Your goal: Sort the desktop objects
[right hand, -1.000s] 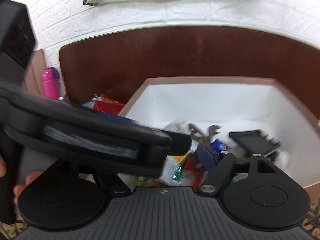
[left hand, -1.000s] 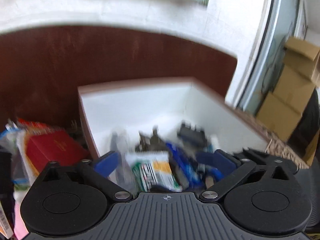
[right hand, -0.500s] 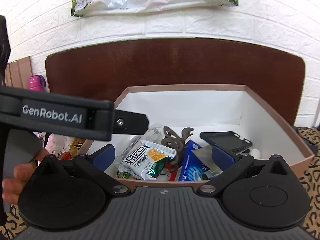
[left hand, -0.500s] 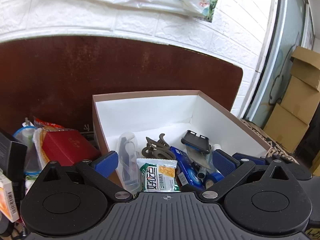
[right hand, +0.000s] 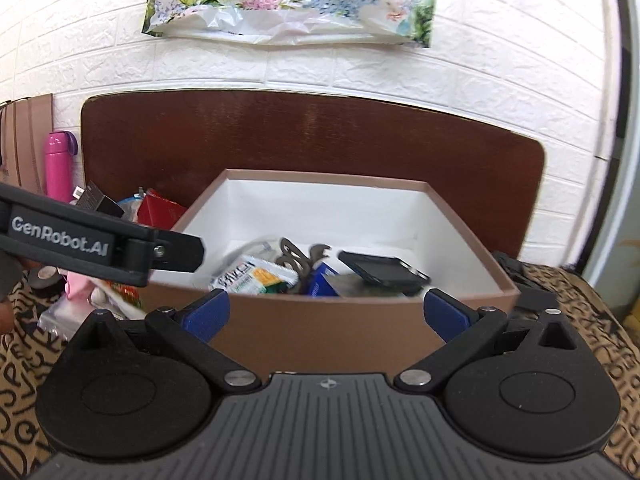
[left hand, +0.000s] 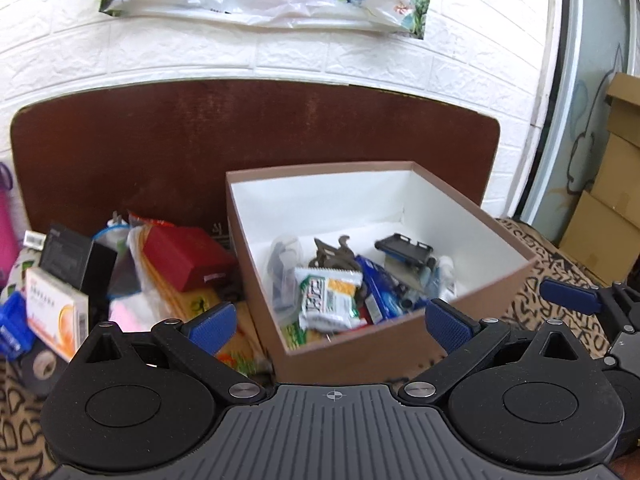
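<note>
Seen from the left wrist, our left gripper [left hand: 334, 324] fills the near edge: matte black plastic with round pivot discs, a ribbed grey body and two ridged blue pads [left hand: 210, 326] spread wide with nothing between them. Just beyond sits the box [left hand: 360, 350], a rectangular cardboard carton, brown outside and smooth white inside, open at the top. It rests on a cloth [left hand: 560, 272] printed with black letters on tan, in front of a dark brown wooden board [left hand: 200, 140]. Inside the box we see a crinkly green, white and orange snack packet [left hand: 328, 300], a glossy blue packet [left hand: 380, 292], a dark metal tool [left hand: 332, 254] with hooked ends and a black phone case [left hand: 404, 246]. Left of the box lies a loose pile: a red box [left hand: 186, 256], a black carton [left hand: 76, 258] and a white and orange carton [left hand: 56, 316]. A blue pad of our right gripper [left hand: 570, 294] shows at far right.

From the right wrist, our right gripper [right hand: 326, 314] also stands wide open and empty, its blue pads [right hand: 446, 314] either side of the box's [right hand: 320, 328] near wall. The snack packet [right hand: 256, 276] and phone case [right hand: 380, 270] lie inside. A black arm of our left gripper [right hand: 100, 244], lettered in white, crosses at left. A pink bottle [right hand: 58, 164] stands far left against the white brick wall [right hand: 480, 80].
</note>
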Tool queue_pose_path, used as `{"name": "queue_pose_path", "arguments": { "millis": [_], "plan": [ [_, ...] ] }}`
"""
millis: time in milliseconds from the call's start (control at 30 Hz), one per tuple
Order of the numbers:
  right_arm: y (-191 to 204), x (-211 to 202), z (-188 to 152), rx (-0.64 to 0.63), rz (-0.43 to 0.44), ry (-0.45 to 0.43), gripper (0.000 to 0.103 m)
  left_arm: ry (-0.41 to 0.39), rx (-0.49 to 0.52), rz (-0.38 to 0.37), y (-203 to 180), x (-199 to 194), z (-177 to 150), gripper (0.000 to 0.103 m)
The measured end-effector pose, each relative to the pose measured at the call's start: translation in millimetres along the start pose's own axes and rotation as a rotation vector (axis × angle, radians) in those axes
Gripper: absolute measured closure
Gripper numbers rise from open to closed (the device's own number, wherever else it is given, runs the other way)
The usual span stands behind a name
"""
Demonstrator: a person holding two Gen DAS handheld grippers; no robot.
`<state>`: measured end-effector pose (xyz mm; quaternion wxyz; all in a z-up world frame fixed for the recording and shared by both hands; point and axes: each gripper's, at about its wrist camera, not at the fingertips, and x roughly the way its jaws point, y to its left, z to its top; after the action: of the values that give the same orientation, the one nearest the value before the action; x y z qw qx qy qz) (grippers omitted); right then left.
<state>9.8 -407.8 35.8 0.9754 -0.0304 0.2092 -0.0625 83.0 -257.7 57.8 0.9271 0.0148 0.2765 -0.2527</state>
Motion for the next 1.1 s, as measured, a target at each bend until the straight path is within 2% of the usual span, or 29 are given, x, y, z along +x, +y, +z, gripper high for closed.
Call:
{"name": "queue_pose_path", "arguments": {
  "millis": [200, 700, 1100],
  "plan": [
    [0.2, -26.4, -14.1, 0.001, -0.018, 0.008, 0.000, 0.020, 0.023, 0.025, -16.4, -18.7, -18.3, 0.000],
    [10.2, -74.1, -31.5, 0.008, -0.032, 0.008, 0.000, 0.002, 0.079, 0.073, -40.9, -65.2, -42.7, 0.000],
    [16.3, -86.7, -33.0, -0.001, -0.024, 0.005, 0.000, 0.007, 0.083, 0.065, -48.4, -75.4, -51.5, 0.000]
  ]
}}
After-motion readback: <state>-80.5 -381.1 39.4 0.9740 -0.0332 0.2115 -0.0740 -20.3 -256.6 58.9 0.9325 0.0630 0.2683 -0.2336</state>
